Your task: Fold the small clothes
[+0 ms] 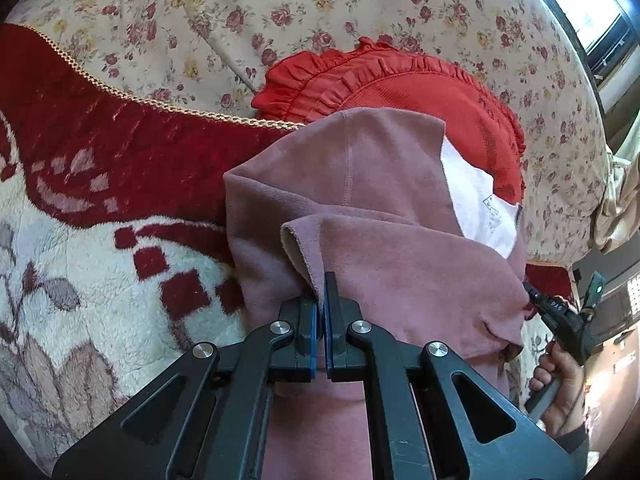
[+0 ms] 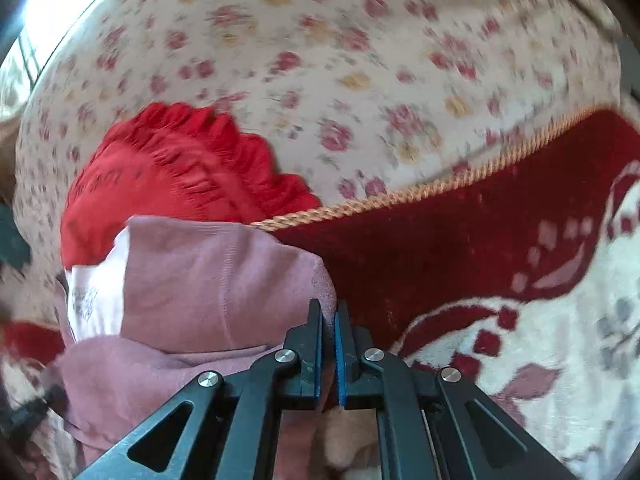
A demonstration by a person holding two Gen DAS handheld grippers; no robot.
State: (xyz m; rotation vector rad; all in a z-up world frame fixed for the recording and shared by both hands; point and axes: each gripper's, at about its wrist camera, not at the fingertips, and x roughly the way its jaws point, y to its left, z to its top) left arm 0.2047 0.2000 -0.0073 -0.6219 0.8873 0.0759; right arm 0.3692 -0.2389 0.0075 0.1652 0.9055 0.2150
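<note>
The left gripper (image 1: pixel 321 304) has its two blue-padded fingers pressed nearly together on a folded edge of the pink garment (image 1: pixel 360 208), so it holds the cloth firmly. The right gripper (image 2: pixel 329 320) is also closed to a thin gap, with a corner of the same pink garment (image 2: pixel 208 280) pinched between its pads. The garment is doubled over itself and a white inner label (image 1: pixel 480 208) shows at one side.

It lies on a thick plush blanket (image 1: pixel 100 152), dark red and cream with a gold cord along its border. Just behind it sits a red ruffled cloth (image 1: pixel 400 84), partly under the pink one. Beyond these a floral bedsheet (image 1: pixel 280 4) covers the bed. A bright window (image 1: pixel 580 0) is at the far right of the left wrist view. The right wrist view is blurred, so the small print on the label is perhaps a logo.
</note>
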